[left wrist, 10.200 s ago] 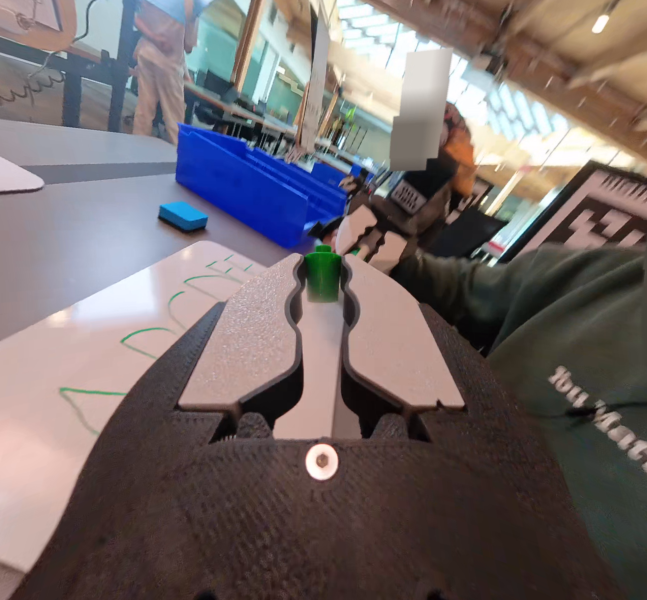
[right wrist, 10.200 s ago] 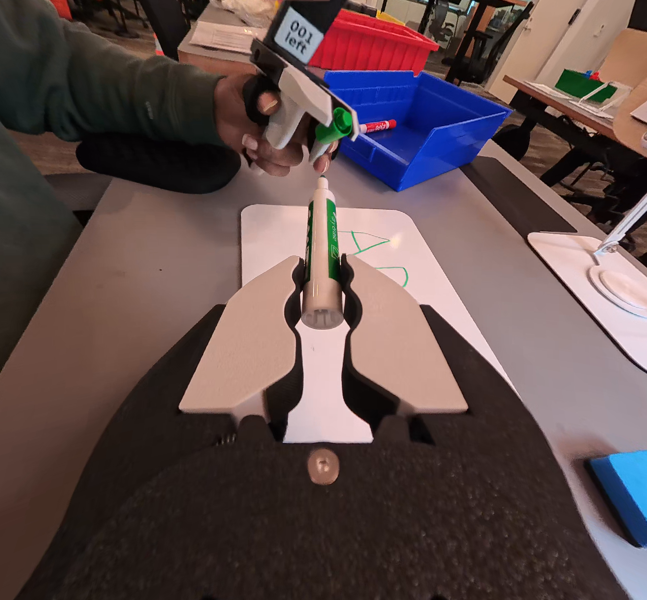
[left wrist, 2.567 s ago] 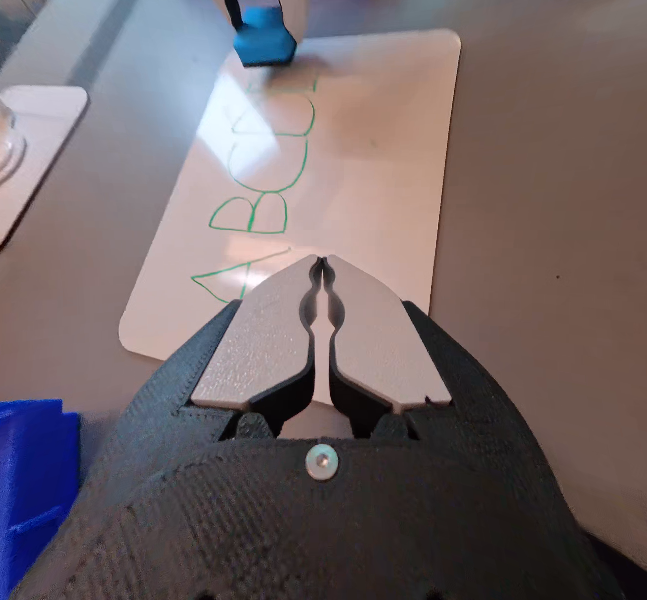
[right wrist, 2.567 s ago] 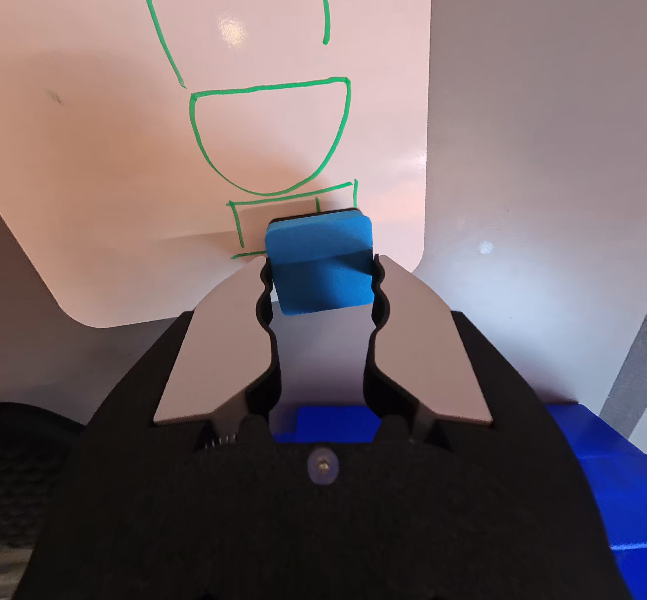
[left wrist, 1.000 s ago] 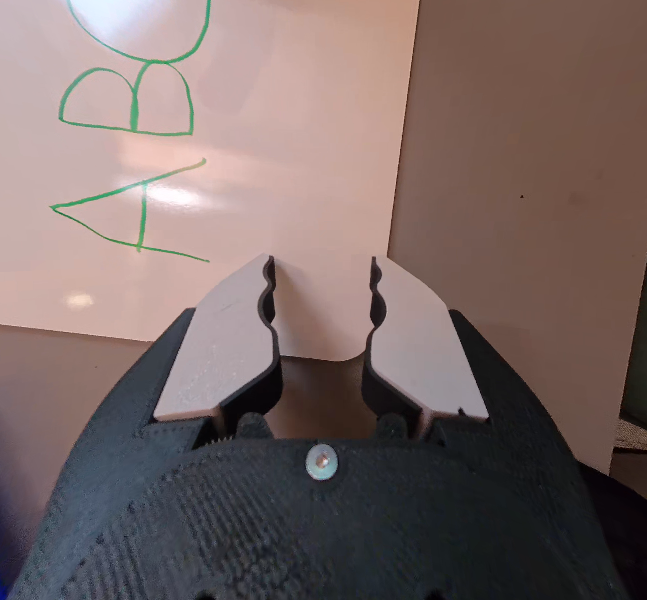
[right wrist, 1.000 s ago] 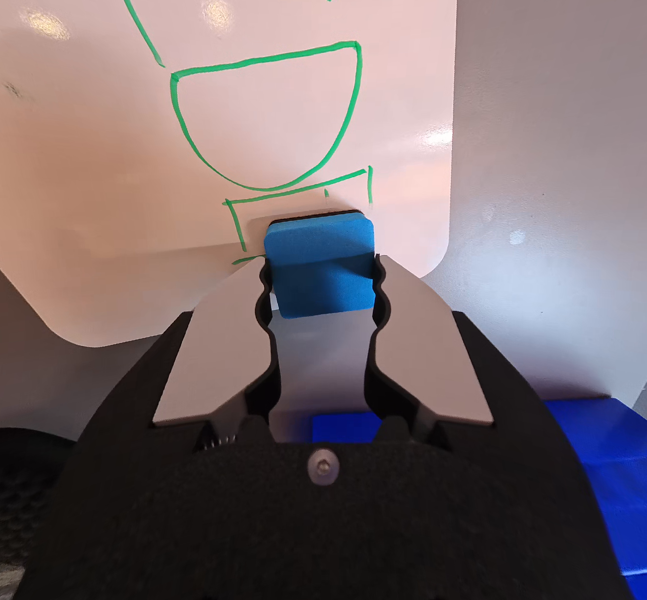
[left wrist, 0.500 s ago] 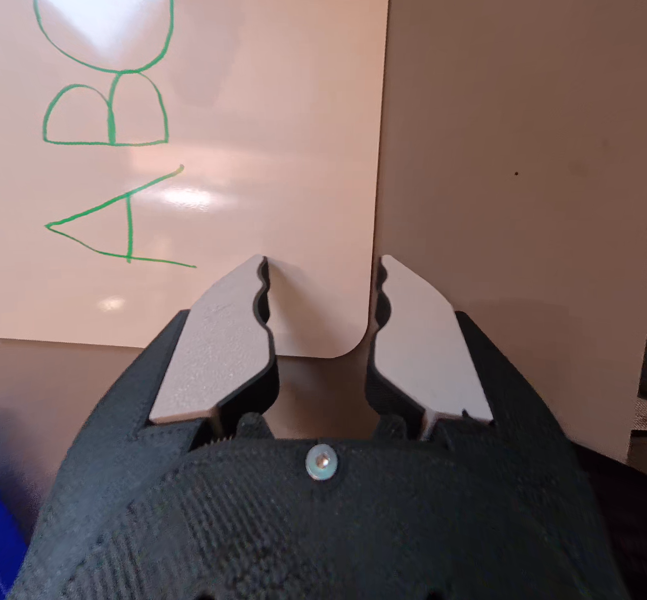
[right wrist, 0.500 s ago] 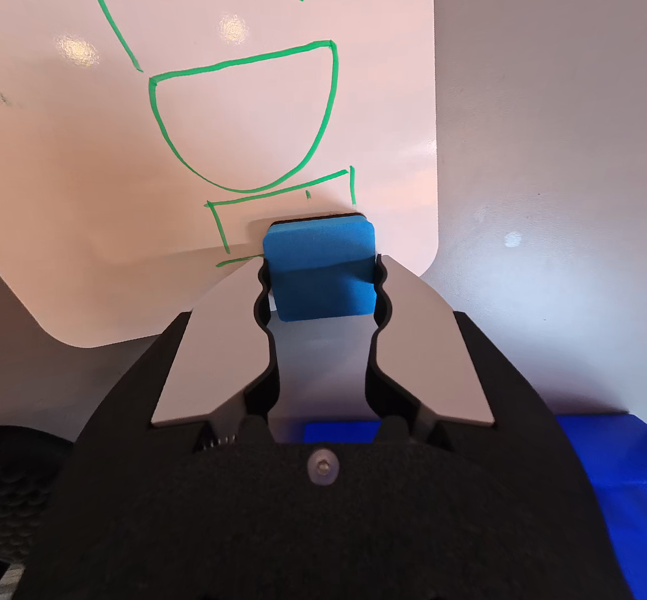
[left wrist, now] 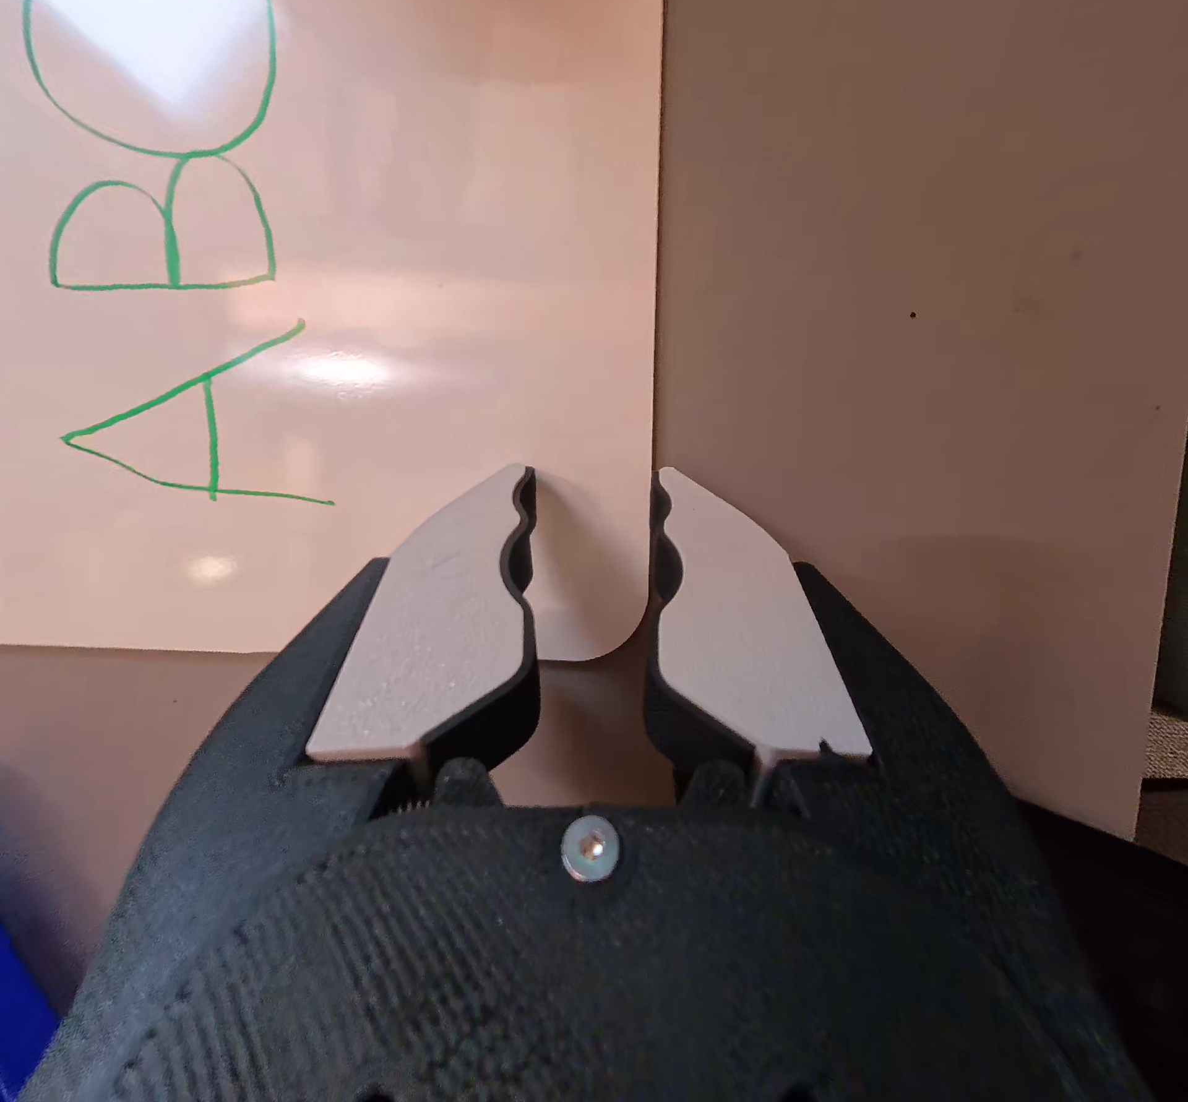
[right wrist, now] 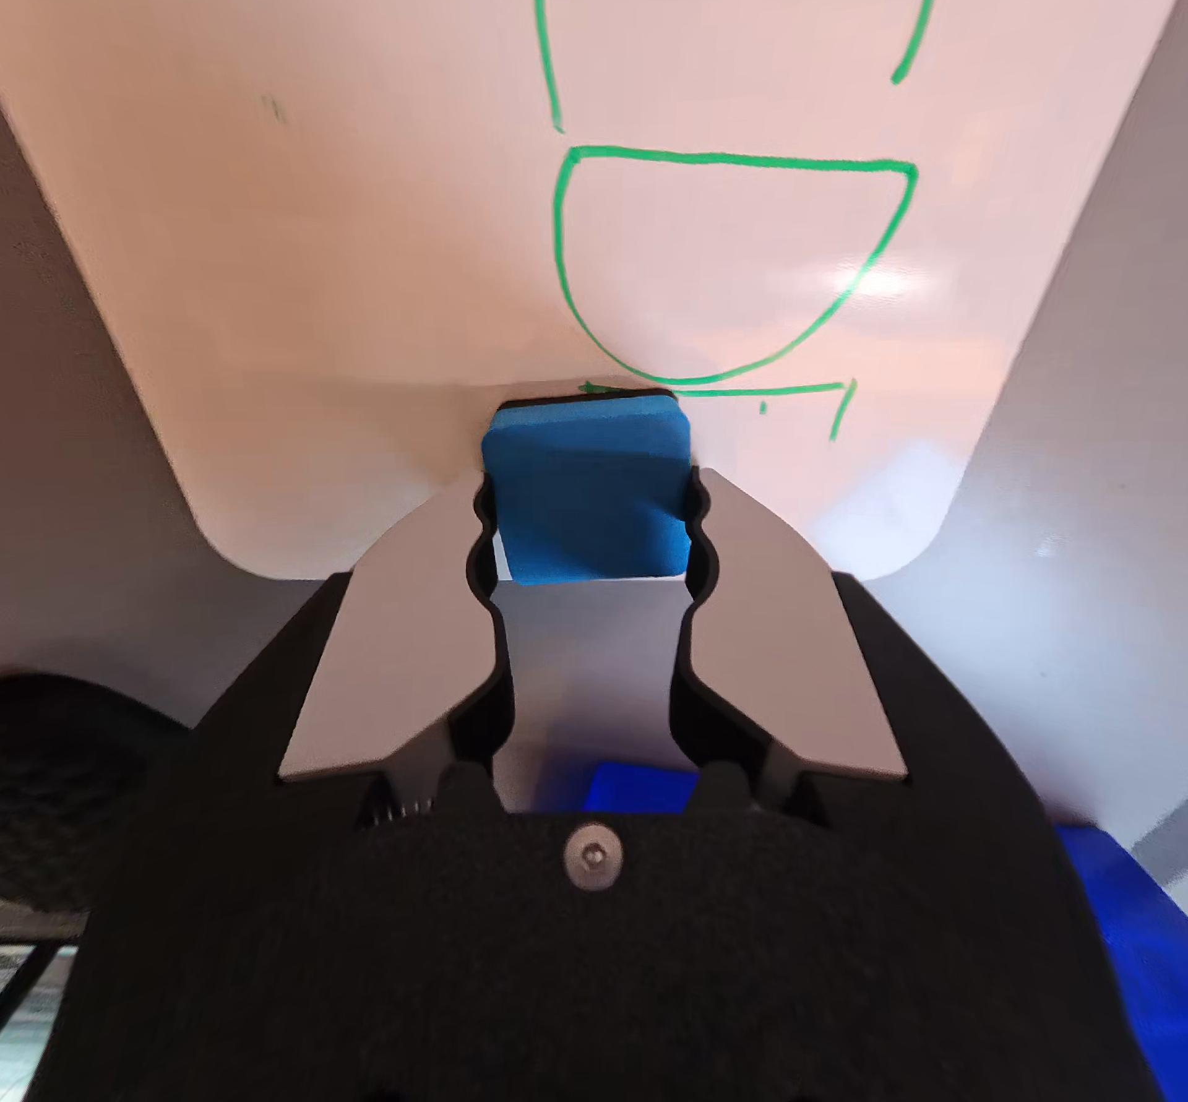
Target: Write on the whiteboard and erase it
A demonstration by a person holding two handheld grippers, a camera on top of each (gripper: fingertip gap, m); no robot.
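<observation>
In the left wrist view, the left gripper (left wrist: 590,480) hangs over the near right corner of the whiteboard (left wrist: 450,171), jaws apart and holding nothing (that rounded corner shows in the gap between them). The board lies flat on the grey bench (left wrist: 900,235), with green marker writing (left wrist: 167,235) running away along its left side. In the right wrist view, the right gripper (right wrist: 588,480) has its jaws clamped on the blue eraser (right wrist: 588,492), which presses on the board at its near end, touching the nearest green strokes.
</observation>
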